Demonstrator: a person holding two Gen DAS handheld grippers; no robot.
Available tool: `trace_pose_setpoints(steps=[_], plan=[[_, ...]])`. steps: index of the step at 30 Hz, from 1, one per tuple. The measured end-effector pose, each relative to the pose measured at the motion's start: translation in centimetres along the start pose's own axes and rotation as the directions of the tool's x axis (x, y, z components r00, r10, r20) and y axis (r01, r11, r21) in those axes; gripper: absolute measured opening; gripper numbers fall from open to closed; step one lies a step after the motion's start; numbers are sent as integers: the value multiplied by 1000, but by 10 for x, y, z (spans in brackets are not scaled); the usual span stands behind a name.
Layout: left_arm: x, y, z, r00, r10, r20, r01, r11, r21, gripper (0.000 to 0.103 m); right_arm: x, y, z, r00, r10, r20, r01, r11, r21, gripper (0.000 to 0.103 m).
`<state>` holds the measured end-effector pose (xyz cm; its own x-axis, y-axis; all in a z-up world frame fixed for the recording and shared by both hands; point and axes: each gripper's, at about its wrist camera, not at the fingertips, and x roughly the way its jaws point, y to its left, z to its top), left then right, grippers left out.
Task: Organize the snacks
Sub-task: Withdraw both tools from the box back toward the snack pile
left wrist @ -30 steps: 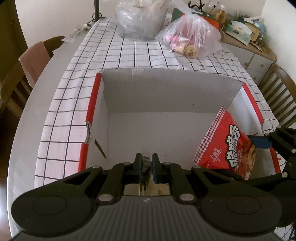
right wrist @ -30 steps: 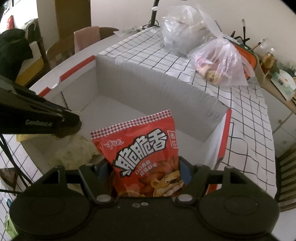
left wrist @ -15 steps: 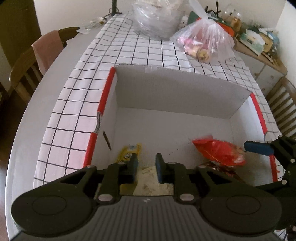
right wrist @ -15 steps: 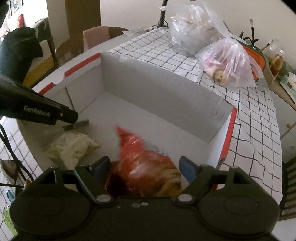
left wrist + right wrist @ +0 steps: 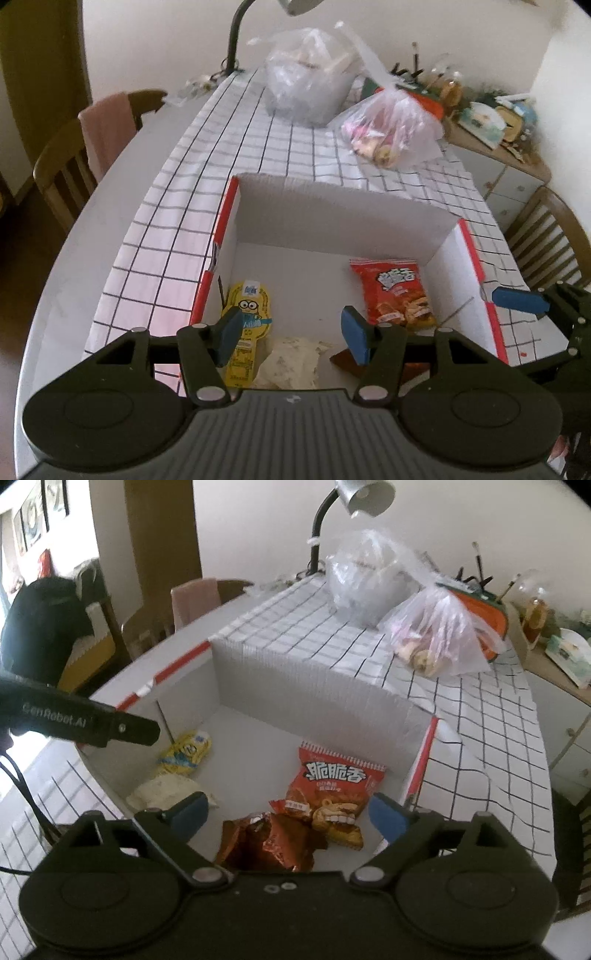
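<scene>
A white cardboard box with red rims (image 5: 332,218) (image 5: 295,686) sits on the checked tablecloth. Inside lie a red snack bag (image 5: 397,291) (image 5: 332,786), a yellow minion packet (image 5: 249,314) (image 5: 186,751), a pale crinkled packet (image 5: 291,363) (image 5: 162,792) and a dark red foil packet (image 5: 273,843) (image 5: 345,362). My left gripper (image 5: 293,334) is open and empty above the box's near edge. My right gripper (image 5: 290,812) is open and empty above the dark red packet; one of its blue pads (image 5: 519,300) shows over the box's right rim.
Two clear plastic bags with food (image 5: 391,127) (image 5: 310,88) stand behind the box, beside a desk lamp (image 5: 362,494). Wooden chairs (image 5: 66,166) (image 5: 546,236) flank the table. A cluttered cabinet (image 5: 495,125) is at the far right.
My right gripper let go of the red snack bag, which now lies flat in the box. My left gripper opened wide. Both grippers rose and pulled back from the box.
</scene>
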<state>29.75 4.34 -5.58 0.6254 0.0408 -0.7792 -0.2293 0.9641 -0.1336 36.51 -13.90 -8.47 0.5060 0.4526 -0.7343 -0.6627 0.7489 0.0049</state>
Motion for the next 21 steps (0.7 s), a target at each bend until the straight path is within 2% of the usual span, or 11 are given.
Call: trace_pose_setpoints(steps=[12,21], plan=[[-60,8,-29,995,-80,58,74,993,93,63,-65,34,-18,995,-31,98,21,995,101,101],[-105,22,-56,986,-137,99,122,982,141,75,-104,65,-40,989,-45,143,22,986,163,103]])
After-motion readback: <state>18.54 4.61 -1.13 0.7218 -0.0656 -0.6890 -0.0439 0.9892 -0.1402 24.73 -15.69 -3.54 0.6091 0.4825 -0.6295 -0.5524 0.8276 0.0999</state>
